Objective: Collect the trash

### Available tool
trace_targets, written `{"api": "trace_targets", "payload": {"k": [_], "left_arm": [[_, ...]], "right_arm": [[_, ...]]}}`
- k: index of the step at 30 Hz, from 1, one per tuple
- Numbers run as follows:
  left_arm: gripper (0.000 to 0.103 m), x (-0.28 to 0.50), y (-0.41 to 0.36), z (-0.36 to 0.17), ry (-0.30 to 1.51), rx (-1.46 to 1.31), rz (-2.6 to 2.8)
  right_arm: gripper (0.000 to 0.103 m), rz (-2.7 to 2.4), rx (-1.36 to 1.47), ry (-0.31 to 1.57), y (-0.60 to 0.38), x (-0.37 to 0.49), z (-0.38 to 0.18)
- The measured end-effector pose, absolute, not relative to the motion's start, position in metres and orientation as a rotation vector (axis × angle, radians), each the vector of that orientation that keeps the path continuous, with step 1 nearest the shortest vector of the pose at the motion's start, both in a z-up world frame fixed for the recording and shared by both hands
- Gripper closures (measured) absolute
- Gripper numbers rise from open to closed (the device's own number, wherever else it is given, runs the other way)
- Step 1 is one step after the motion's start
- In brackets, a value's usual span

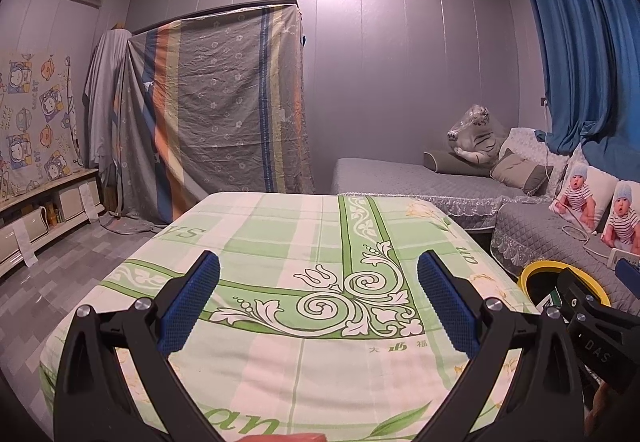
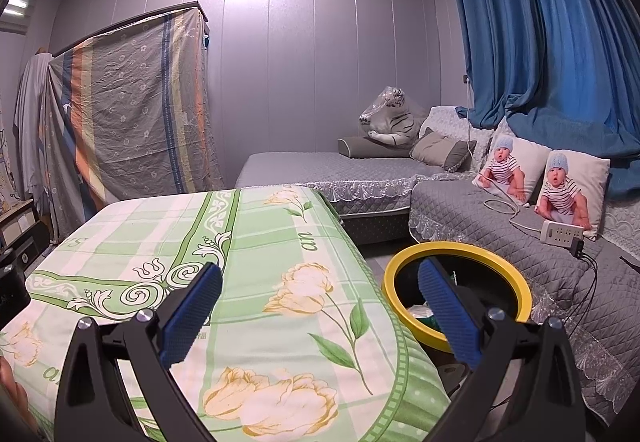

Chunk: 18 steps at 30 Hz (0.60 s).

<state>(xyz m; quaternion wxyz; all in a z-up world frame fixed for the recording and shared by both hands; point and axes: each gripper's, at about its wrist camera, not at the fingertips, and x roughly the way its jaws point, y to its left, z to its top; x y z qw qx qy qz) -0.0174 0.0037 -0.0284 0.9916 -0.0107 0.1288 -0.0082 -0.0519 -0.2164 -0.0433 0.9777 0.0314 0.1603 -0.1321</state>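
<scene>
While the left gripper (image 1: 319, 304) and right gripper (image 2: 320, 306) both hover wide open and empty above the green-patterned table cover (image 2: 256, 250), no trash shows on it. The yellow-rimmed bin (image 2: 516, 278), just beside the table, already holds discarded items, so collection appears largely complete.

Left gripper (image 1: 319, 304): matt black plastic frame, bright metal screw heads, blue pads (image 1: 191, 308) of finely knurled rubbery texture. Right gripper (image 2: 320, 306): same build. Table cover (image 2: 224, 242): thin printed cotton-like cloth, matt, smooth, lightly creased at the edges. Trash bin (image 2: 516, 290): glossy yellow plastic rim, dark liner, crumpled paper inside. Sofa cover (image 2: 480, 218): quilted grey fabric, matt, lace trim along the front edge. Curtain (image 2: 552, 42): heavy blue cloth, slight sheen. Plush tiger (image 2: 390, 118): wrapped in glossy clear plastic film. Floor (image 1: 52, 290): polished, reflective tiles.
</scene>
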Motion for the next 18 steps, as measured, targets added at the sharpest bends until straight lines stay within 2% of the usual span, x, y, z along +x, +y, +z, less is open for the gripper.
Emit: {"api": "trace_targets", "payload": {"k": [18], "left_arm": [[0.008, -0.0201, 0.0008, -0.0282, 0.247, -0.026, -0.013]], "right_arm": [[0.008, -0.266, 0.076, 0.337, -0.2215, -0.0508, -0.0463]]}}
